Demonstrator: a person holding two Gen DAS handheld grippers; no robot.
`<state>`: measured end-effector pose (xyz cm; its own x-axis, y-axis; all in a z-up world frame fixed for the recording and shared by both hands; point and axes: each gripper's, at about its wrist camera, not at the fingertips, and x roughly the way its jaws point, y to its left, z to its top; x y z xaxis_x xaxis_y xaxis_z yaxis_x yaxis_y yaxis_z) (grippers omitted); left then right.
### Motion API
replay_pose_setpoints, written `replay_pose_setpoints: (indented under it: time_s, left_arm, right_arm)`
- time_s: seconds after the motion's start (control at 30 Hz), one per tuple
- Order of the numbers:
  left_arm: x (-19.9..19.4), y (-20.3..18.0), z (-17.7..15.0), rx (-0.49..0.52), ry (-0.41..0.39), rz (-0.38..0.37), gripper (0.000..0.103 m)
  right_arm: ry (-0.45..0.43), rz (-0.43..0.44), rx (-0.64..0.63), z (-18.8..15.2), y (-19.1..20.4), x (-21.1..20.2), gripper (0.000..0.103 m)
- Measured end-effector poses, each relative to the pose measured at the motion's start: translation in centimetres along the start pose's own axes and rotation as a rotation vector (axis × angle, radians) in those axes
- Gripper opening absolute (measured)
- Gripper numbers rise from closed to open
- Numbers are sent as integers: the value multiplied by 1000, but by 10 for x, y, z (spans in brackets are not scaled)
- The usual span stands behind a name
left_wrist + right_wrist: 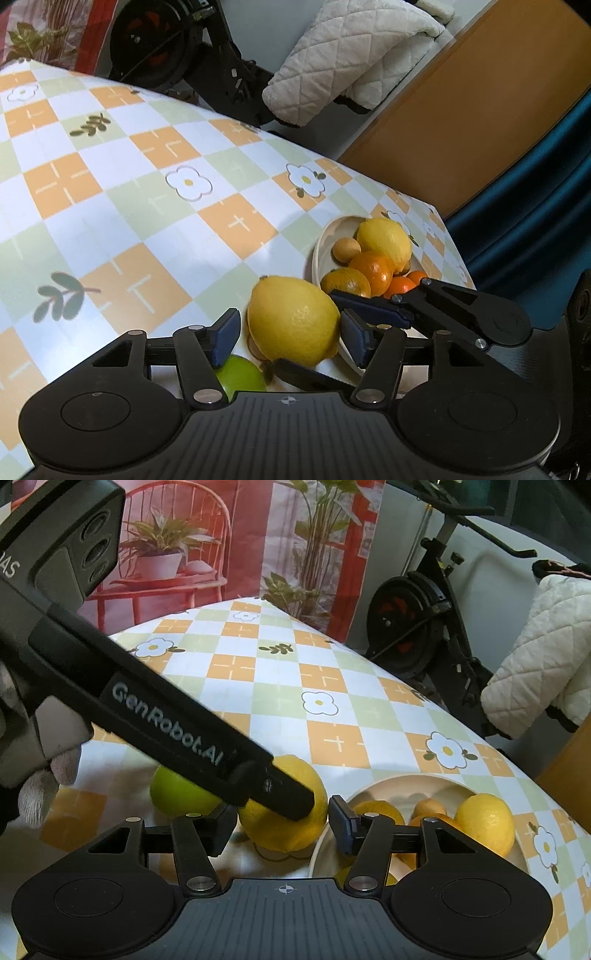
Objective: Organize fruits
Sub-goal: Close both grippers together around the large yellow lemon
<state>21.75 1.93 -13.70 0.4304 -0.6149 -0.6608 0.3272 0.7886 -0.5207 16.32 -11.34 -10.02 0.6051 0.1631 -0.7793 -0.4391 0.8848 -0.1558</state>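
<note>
A large lemon (293, 319) is framed between the spread fingers of the left gripper (290, 332) on a checked, flower-printed surface (147, 206), just outside the rim of a cream bowl (320, 243). In the left wrist view a clear gap is seen at the left pad (225, 338), while the right pad (356, 341) stands close to the peel; the fingers are parted and nothing is clamped.

The same lemon (284, 812) is also straddled by the right gripper (282, 823), whose fingers are likewise spread, one at the fruit's 9 o'clock side and the other at 3 o'clock, over the bowl's near rim (321, 845). Whether either pad touches the peel cannot be told. One finger of the left gripper is seen slanting across the lemon from 10 o'clock in the right wrist view.

The bowl is already filled with a second lemon (384, 240), several oranges (371, 267) and a small tan fruit (345, 250), so it is judged to be the collecting place. The large lemon lies at the bowl's 7 o'clock in the left wrist view, seemingly the next fruit to be gathered. A green fruit (177, 794) is left loose on the surface at the lemon's 9 o'clock in the right wrist view, partly hidden behind the left gripper.

With both tools converged on one fruit, crowding is judged the chief risk.
</note>
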Motion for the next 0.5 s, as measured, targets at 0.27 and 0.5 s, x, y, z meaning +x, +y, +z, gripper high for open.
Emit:
replay_pose_setpoints:
  time_s: [0.27, 0.5]
  left_arm:
    - [0, -2, -7, 10, -4, -10, 59]
    - [-10, -12, -8, 35, -21, 4, 59]
  right_arm:
    - [-16, -2, 17, -5, 0, -4, 49]
    - [-50, -1, 50, -7, 0, -16, 49]
